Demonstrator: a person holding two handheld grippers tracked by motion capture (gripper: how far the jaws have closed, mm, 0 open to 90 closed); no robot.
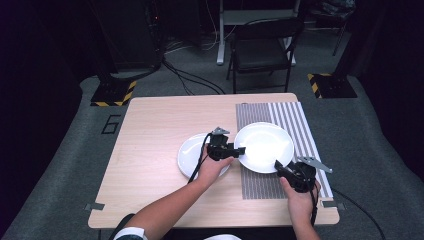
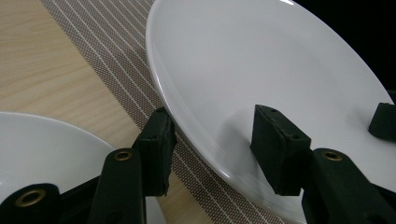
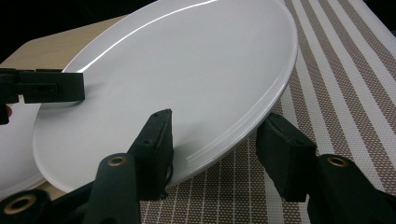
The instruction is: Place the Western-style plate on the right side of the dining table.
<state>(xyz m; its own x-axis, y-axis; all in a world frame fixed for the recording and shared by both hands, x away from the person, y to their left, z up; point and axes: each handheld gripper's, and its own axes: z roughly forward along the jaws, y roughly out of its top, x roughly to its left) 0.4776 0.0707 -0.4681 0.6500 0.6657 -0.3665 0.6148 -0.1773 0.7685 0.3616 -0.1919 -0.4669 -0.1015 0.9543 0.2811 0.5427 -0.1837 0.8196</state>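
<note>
White plate [image 1: 265, 145] gripped by left hand-held gripper [image 1: 242, 150]; right hand-held gripper [image 1: 278, 165] seemingly too; contact hidden.

Two black handheld tools, left tool [image 1: 239, 150], right tool [image 1: 276, 165], padded jaws with brass-ringed screw holes, grey three-cornered top plates, trailing black cables, white sleeve edge [image 1: 131, 233], bare forearms

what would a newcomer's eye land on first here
A round white plate over the striped brown placemat, its rim between the jaws of both the left gripper and right gripper. A second white plate lies left of it on the pale wooden table.
</note>
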